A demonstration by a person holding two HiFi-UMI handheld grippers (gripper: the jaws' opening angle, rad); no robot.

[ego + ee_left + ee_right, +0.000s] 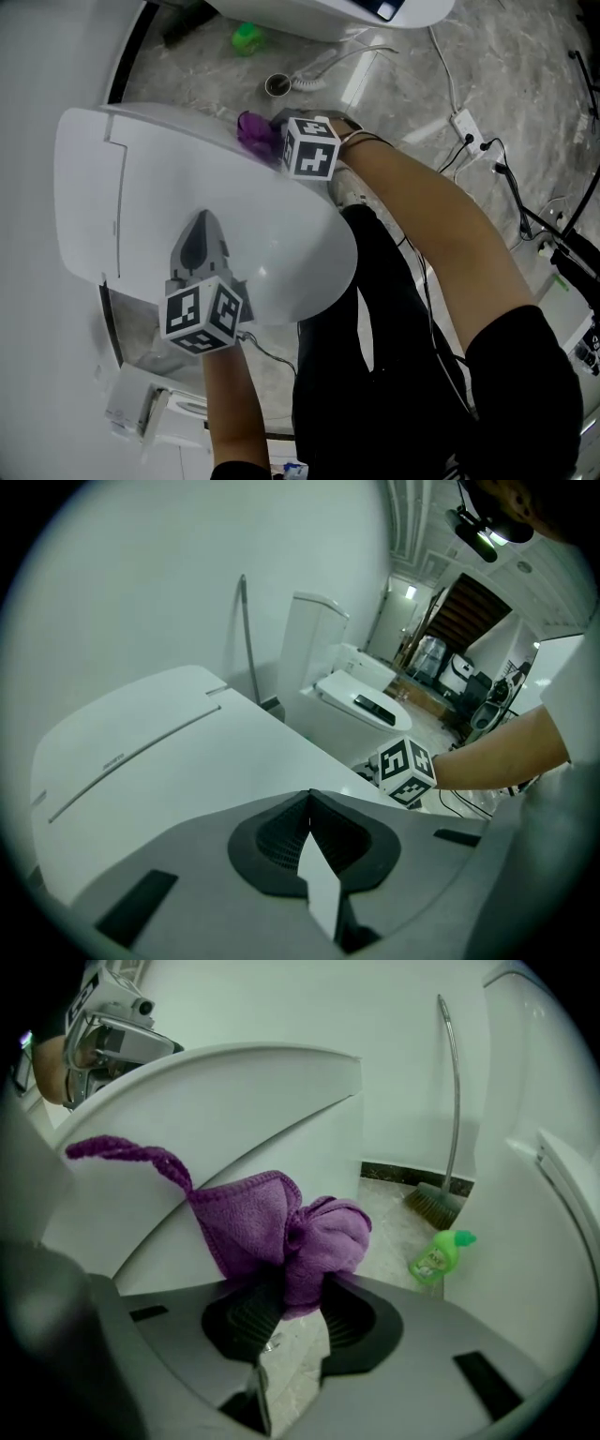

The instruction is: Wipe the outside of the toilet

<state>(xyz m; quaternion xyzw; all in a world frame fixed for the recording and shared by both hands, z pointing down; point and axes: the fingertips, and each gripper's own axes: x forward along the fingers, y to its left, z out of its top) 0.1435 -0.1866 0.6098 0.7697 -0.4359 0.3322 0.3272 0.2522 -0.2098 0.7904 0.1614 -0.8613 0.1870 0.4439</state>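
The white toilet point(141, 187) has its lid down and fills the left of the head view. My left gripper point(200, 225) is shut with nothing in it, its tips resting on or just over the lid point(141, 733); its closed jaws point(309, 803) point along the lid. My right gripper point(274, 133) is at the toilet's far right side, shut on a bunched purple cloth point(253, 131). In the right gripper view the cloth point(281, 1227) sticks out of the jaws point(295, 1288) and lies against the toilet's curved white outer side point(216, 1138).
A green bottle point(247, 37) point(436, 1255) and a broom point(434, 1202) stand on the marble floor beside the toilet. A second toilet point(356, 691) is beyond. A floor drain point(277, 85), a power strip point(464, 122) and cables lie on the floor at right.
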